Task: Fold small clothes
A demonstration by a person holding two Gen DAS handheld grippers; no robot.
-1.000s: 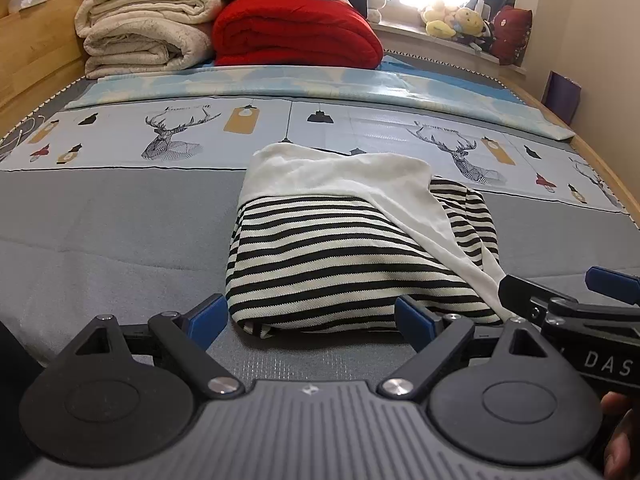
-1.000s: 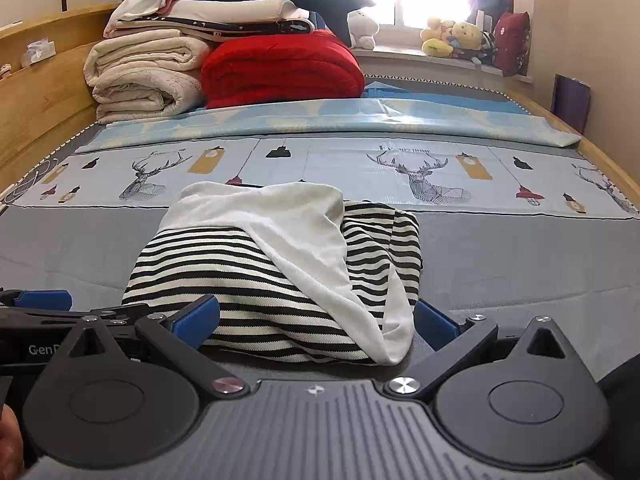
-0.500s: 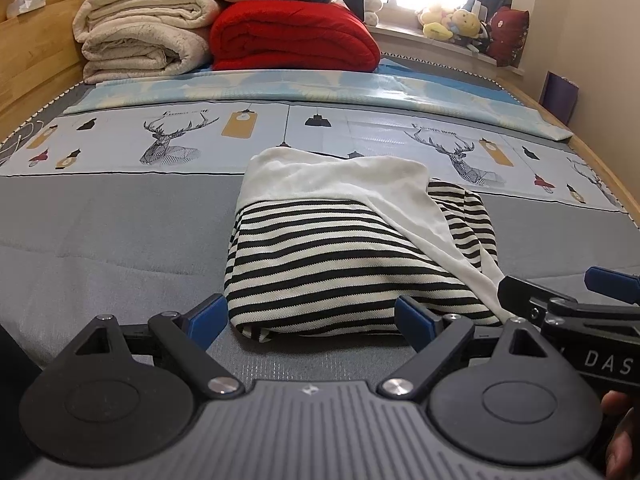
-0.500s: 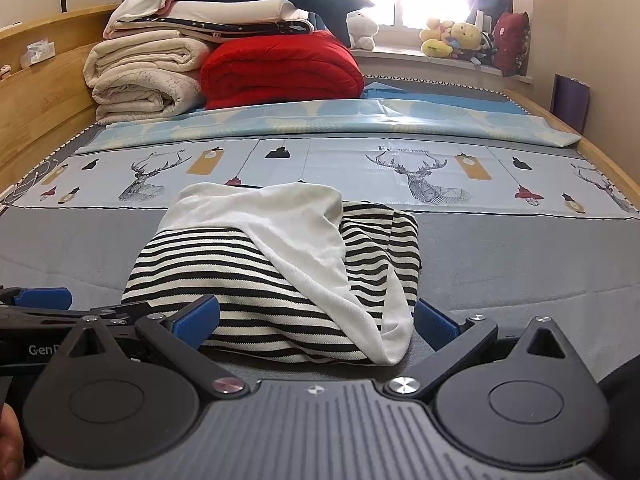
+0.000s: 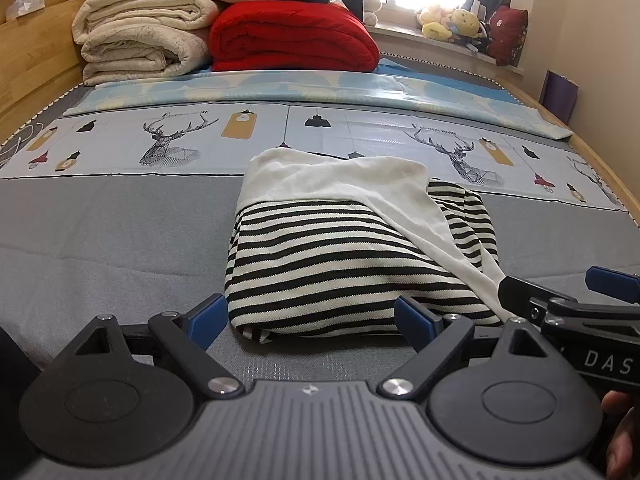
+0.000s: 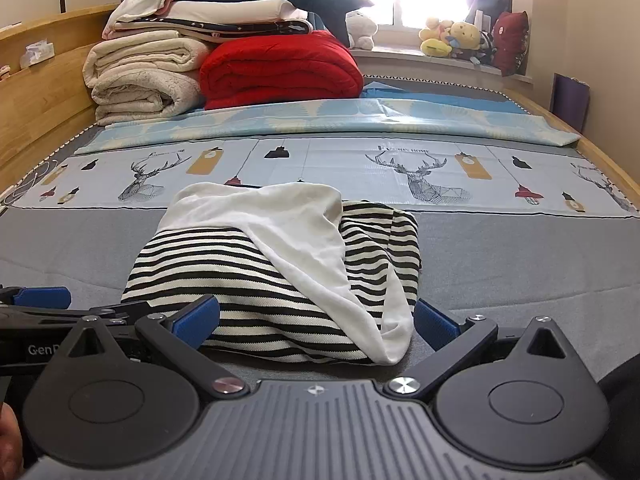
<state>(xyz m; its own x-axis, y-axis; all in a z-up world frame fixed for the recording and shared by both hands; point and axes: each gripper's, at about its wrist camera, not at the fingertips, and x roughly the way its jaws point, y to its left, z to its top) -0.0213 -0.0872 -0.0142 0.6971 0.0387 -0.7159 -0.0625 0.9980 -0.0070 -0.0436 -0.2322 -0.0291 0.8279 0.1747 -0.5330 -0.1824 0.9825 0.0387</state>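
Note:
A small black-and-white striped garment (image 5: 340, 264) with a white part (image 5: 344, 180) folded across it lies in a compact bundle on the grey bed cover; it also shows in the right wrist view (image 6: 240, 276). My left gripper (image 5: 312, 318) is open, its blue-tipped fingers at the bundle's near edge on either side. My right gripper (image 6: 316, 320) is open too, straddling the near edge, and appears at the right of the left wrist view (image 5: 560, 296). The left gripper shows at the left of the right wrist view (image 6: 40, 300).
The grey bed cover (image 5: 100, 232) stretches around the bundle. A deer-print sheet (image 5: 168, 140) lies behind it. Folded cream blankets (image 5: 140, 40) and a red quilt (image 5: 292, 36) are stacked at the headboard. Soft toys (image 6: 460, 36) sit on the windowsill. Wooden bed rails run along both sides.
Both grippers have edged slightly back and up from the bundle, so it sits a little higher in both views. The garment itself has not moved.

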